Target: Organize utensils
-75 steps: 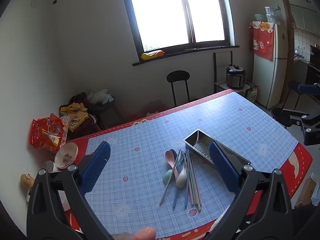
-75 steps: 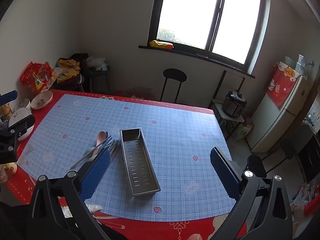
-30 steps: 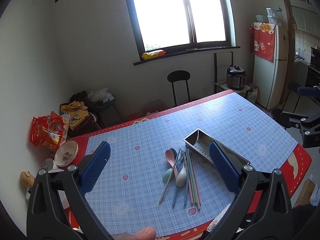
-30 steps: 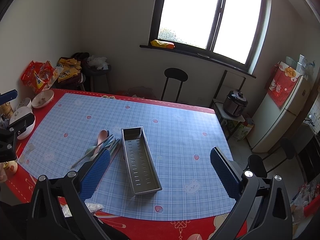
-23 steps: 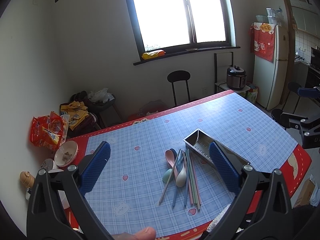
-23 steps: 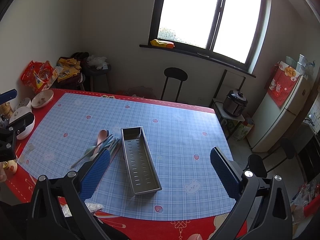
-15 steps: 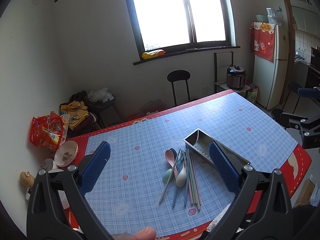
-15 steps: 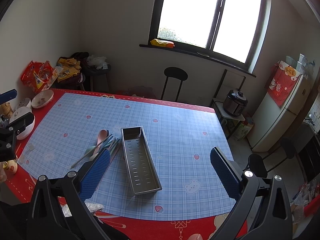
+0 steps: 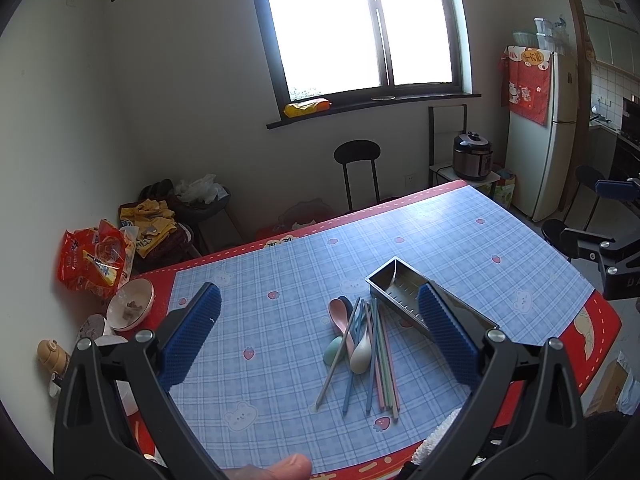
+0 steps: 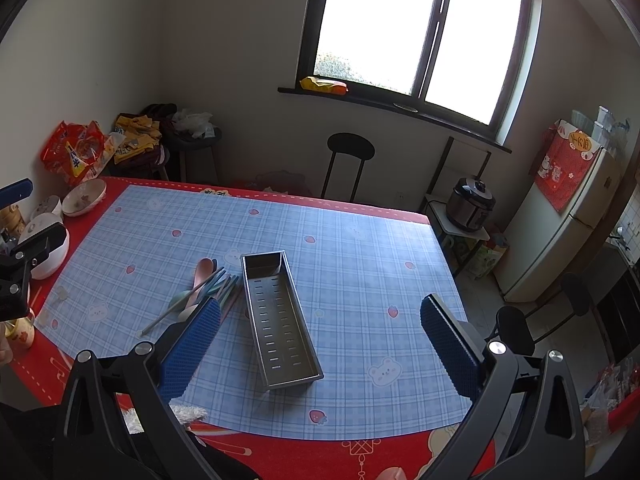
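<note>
Left wrist view: left gripper (image 9: 318, 334) held above the bench (image 9: 280, 344), jaws spread, nothing between them. Only here the full lengths of the chopsticks (image 9: 380, 356) show, lower centre, with spoons (image 9: 348, 328), long axes running near to far. Metal tray (image 9: 404, 300) just right, partly hidden.

Right wrist view: right gripper (image 10: 320, 342) raised, jaws spread, empty. Tray (image 10: 280, 320) seen whole at centre, interior empty, long axis near to far; utensils (image 10: 204, 288) beside it at left.

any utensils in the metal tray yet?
No. In the right wrist view the metal tray shows only its bare slotted floor, and the spoons and chopsticks lie in a pile on the tablecloth beside it.
</note>
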The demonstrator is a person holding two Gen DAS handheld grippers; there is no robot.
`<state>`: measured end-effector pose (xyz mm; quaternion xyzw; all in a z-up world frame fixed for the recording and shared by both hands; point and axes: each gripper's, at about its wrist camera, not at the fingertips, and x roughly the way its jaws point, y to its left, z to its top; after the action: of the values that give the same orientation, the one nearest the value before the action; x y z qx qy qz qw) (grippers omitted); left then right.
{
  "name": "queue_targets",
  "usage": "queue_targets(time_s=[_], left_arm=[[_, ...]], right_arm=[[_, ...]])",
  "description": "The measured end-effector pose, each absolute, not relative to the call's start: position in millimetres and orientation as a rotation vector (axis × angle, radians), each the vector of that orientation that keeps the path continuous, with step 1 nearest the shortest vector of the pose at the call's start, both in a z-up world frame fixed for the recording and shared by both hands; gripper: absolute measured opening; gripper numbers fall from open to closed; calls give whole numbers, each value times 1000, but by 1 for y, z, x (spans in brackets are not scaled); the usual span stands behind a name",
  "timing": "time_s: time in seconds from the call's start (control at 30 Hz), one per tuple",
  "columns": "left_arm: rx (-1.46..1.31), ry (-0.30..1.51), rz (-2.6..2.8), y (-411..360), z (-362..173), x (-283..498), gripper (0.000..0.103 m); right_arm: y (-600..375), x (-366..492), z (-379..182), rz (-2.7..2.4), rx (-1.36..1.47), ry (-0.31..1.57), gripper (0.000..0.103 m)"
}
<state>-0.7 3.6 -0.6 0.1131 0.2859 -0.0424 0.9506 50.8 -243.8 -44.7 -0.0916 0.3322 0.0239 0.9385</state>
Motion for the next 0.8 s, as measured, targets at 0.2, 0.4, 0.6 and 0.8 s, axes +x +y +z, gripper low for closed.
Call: queue_targets(time_s=[0.2,0.4,0.6,0.8], left_arm=[[224,578,-84,3,1,-2,98],[212,591,-73,3,0,-1,98],[145,636,-96,7,-10,0,98],[101,643,-71,10,-33,-4,98]], right_arm=[[-244,51,-44,50,-186,679,98],[-248,51,-48,66,-161,684,98],[-261,62,-69,122,-82,722,98],[-268,82,-108,211,-58,791,98]])
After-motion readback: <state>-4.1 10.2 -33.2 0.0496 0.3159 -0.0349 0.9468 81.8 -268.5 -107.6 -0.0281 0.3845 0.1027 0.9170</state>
